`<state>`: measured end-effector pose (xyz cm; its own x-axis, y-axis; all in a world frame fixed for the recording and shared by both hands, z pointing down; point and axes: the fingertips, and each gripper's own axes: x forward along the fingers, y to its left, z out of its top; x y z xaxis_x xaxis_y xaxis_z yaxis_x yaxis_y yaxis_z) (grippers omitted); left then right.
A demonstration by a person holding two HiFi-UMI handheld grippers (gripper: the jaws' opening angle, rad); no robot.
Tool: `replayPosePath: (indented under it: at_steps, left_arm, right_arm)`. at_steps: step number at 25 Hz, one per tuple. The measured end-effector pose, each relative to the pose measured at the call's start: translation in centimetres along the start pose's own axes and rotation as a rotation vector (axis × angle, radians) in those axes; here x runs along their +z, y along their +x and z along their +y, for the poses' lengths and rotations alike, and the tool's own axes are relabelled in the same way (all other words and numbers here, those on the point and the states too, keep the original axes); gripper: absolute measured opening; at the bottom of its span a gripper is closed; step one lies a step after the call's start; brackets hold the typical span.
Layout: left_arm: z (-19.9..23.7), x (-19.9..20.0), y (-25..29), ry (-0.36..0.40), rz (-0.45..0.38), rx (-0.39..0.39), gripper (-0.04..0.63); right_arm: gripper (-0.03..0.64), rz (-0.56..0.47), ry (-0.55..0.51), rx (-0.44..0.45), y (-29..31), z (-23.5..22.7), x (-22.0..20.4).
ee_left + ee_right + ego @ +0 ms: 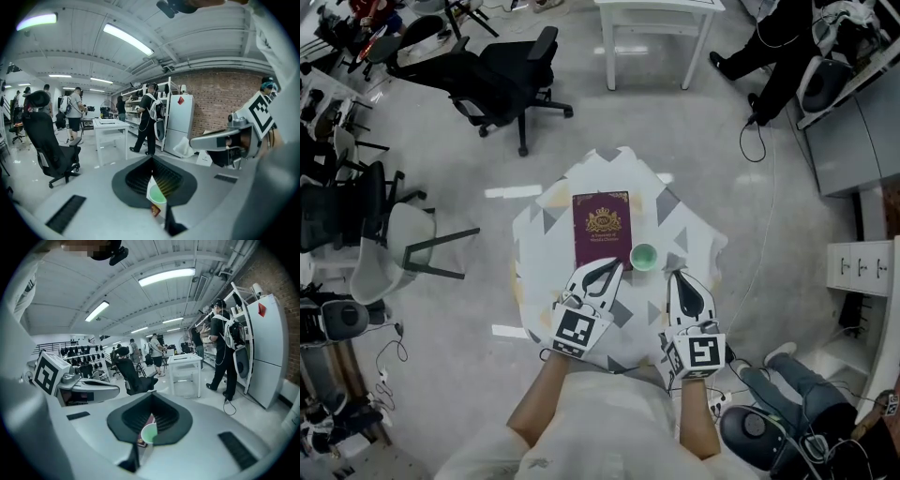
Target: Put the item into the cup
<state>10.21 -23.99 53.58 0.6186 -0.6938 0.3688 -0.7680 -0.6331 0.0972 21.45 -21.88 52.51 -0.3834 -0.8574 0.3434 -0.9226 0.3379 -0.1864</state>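
Standing at far left: black office chairs [508,77] on the grey floor, well apart from the table
Table [539,225]: small, under a cloth with grey and white triangles
Left gripper [615,266]: its jaws are together at the tips with nothing clamped; the tips lie over the near right corner of the passport, and whether they touch it cannot be told
Passport [601,228]: dark red with a gold crest, flat at the middle of the table
Cup [643,255]: pale green, upright, just beside the passport's near right corner; nothing shows inside it
Right gripper [678,275]: its jaws also meet at the tips and carry nothing; the tips are near the cup, on its near right side
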Motion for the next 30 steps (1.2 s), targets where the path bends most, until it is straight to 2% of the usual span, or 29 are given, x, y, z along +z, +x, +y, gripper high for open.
replayPosePath:
  at_steps: [13, 30]
  left_arm:
    - [-0.2, -3.7, 1.9, -0.009, 0.071, -0.022, 0.012]
    - [0.2, -7.5, 3.9, -0.052, 0.117, -0.038, 0.012]
  right_arm:
    - [0.003, 0.060, 0.006, 0.012, 1.5, -0.2, -3.3]
    - [0.003, 0.135, 0.011, 0.035, 4.0, 0.2, -7.2]
